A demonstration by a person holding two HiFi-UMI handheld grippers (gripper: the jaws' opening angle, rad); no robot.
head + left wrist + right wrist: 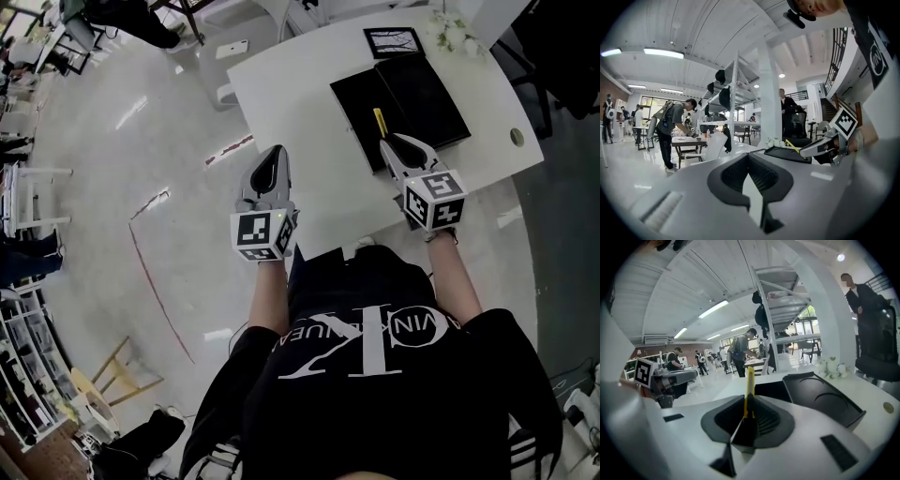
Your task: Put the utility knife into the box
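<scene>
A yellow utility knife (pixel 380 121) sticks out forward from my right gripper (pixel 388 142), which is shut on its handle end. In the right gripper view the knife (pixel 749 386) stands on edge between the jaws, its tip over the near rim of the open black box (pixel 772 389). The box (pixel 367 108) lies on the white table (pixel 300 103) with its black lid (pixel 422 97) beside it on the right. My left gripper (pixel 273 152) hovers over the table's near left part, shut with nothing in it. The left gripper view shows the knife (pixel 791 145) in the right gripper (pixel 820 146).
A framed picture (pixel 394 40) and white flowers (pixel 454 32) sit at the table's far side. A cable hole (pixel 517 137) is near the right edge. A black office chair (pixel 881 352) stands behind the table, and several people stand at desks farther back.
</scene>
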